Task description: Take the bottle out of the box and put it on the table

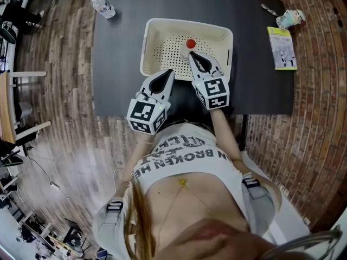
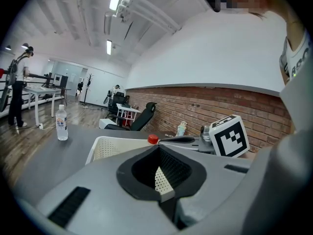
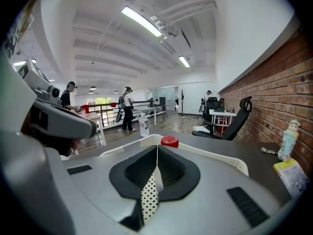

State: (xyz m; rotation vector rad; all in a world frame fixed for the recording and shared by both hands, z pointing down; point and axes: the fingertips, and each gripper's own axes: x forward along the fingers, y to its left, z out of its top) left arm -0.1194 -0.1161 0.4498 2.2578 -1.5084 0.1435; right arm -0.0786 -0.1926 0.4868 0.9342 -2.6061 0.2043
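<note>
A white perforated box (image 1: 157, 34) stands mid-table. Inside it is a bottle, of which I see only the red cap (image 1: 190, 44); its body is hidden behind my right gripper. The right gripper (image 1: 192, 54) reaches over the box's near rim, shut and empty, with its tips just short of the cap. In the right gripper view the cap (image 3: 169, 141) sits straight past the closed tips (image 3: 157, 146). The left gripper (image 1: 170, 71) hovers at the near rim, left of the right one, shut with nothing held. In its own view the cap (image 2: 153, 139) shows above its tips (image 2: 158, 148).
A clear water bottle (image 1: 103, 7) stands at the dark table's (image 1: 119, 64) far left corner. A booklet (image 1: 282, 47) and a small figure (image 1: 290, 18) lie at the far right. The person stands against the near edge; brick-pattern floor surrounds the table.
</note>
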